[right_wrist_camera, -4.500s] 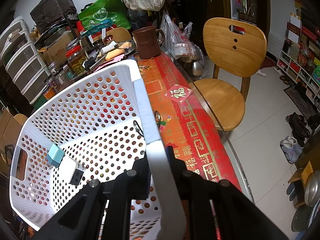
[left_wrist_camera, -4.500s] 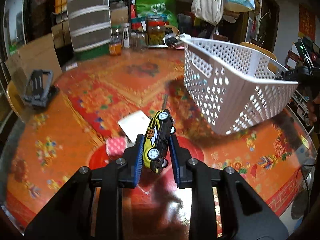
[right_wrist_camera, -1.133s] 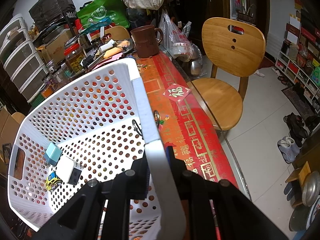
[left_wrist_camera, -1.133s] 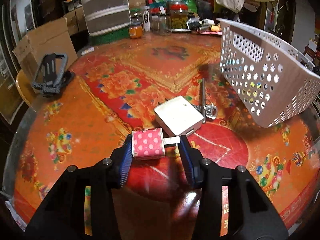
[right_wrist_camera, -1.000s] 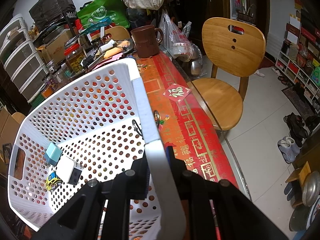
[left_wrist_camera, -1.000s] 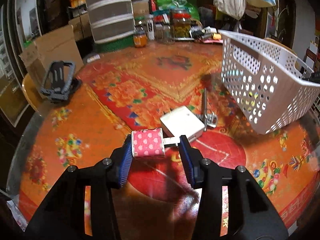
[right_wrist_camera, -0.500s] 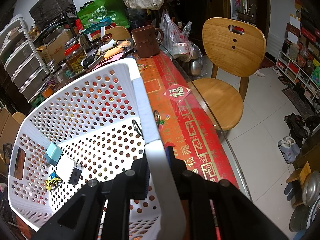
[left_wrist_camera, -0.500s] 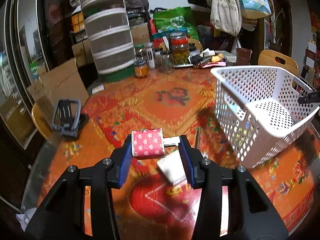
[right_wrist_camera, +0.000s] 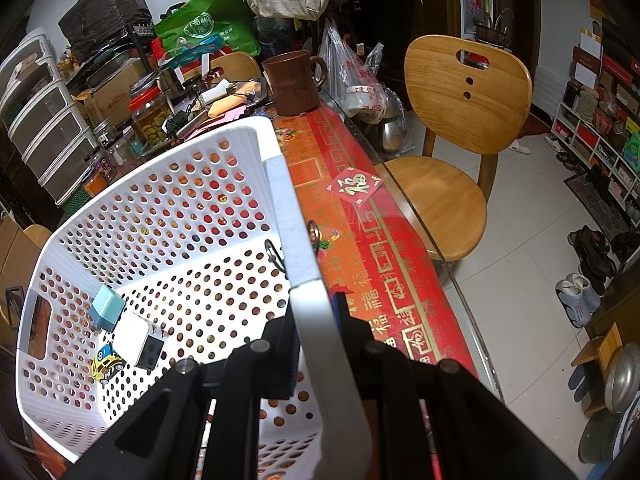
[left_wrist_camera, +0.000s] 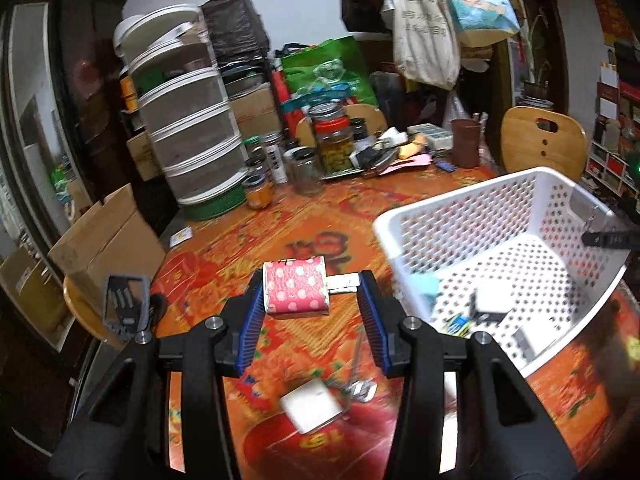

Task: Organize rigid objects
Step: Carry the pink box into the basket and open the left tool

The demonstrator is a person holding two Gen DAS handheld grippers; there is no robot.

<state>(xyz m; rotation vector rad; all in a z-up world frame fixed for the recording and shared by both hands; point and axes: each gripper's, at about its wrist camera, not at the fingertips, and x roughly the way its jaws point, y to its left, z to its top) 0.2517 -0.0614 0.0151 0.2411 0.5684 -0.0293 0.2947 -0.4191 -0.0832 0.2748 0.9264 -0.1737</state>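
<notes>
My left gripper [left_wrist_camera: 311,300] is shut on a pink polka-dot charger plug [left_wrist_camera: 296,290] and holds it high above the table, left of the white perforated basket [left_wrist_camera: 420,216]. My right gripper [right_wrist_camera: 316,320] is shut on the basket rim [right_wrist_camera: 304,280] and keeps the basket tilted. Inside the basket lie a yellow toy car [right_wrist_camera: 106,361], a white cube adapter [right_wrist_camera: 138,340] and a light blue box [right_wrist_camera: 106,307]. A white square adapter [left_wrist_camera: 312,404] and a metal tool [left_wrist_camera: 354,376] lie on the table below my left gripper.
A black phone stand [left_wrist_camera: 122,306] sits at the table's left edge. Jars [left_wrist_camera: 332,144], stacked drawers [left_wrist_camera: 188,136] and clutter line the far side. A brown mug [right_wrist_camera: 294,80] and a wooden chair [right_wrist_camera: 456,132] stand beyond the basket.
My left gripper has lifted the pink plug off the table and risen well above it, toward the basket. The toy car seen earlier in that gripper now lies in the basket. My right gripper has held still.
</notes>
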